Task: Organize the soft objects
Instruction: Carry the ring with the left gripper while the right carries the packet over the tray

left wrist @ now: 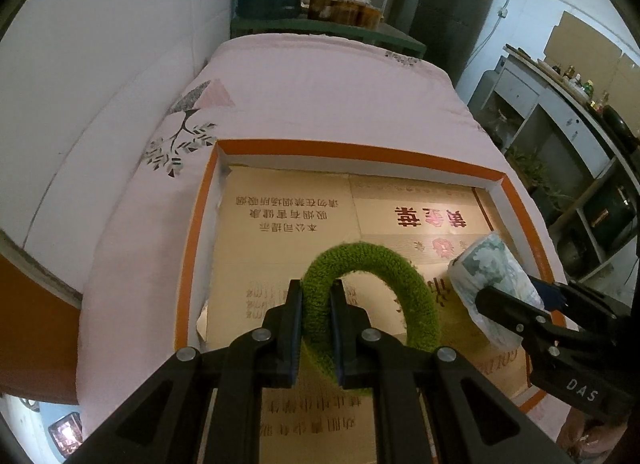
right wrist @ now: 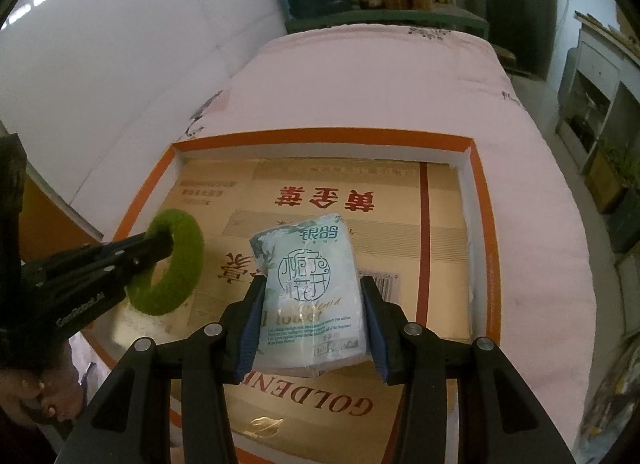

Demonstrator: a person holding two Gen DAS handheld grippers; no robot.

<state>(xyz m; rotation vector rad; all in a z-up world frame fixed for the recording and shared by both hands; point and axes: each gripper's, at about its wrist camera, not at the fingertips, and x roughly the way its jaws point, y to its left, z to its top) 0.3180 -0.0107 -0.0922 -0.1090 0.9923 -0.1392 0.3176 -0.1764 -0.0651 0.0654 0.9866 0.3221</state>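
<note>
The left tool (left wrist: 316,328) is clamped on a fuzzy green ring (left wrist: 372,264), held above the orange-rimmed box (left wrist: 192,232). Only the right wrist view shows the tissue pack's (right wrist: 316,296) printed face, squeezed between the right tool's (right wrist: 314,328) fingers over the box's cardboard lining (right wrist: 432,224).

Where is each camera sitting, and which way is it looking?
Left wrist view: sits on the left gripper, looking forward along its fingers at the fuzzy green ring it grips, over the orange-rimmed box lined with cardboard; the right gripper shows at the right.
Right wrist view: sits on the right gripper, looking at the pale blue plastic tissue pack it grips; the left gripper and a hand show at the left.
Shared: ring, tissue pack, box, pink bed cover.
</note>
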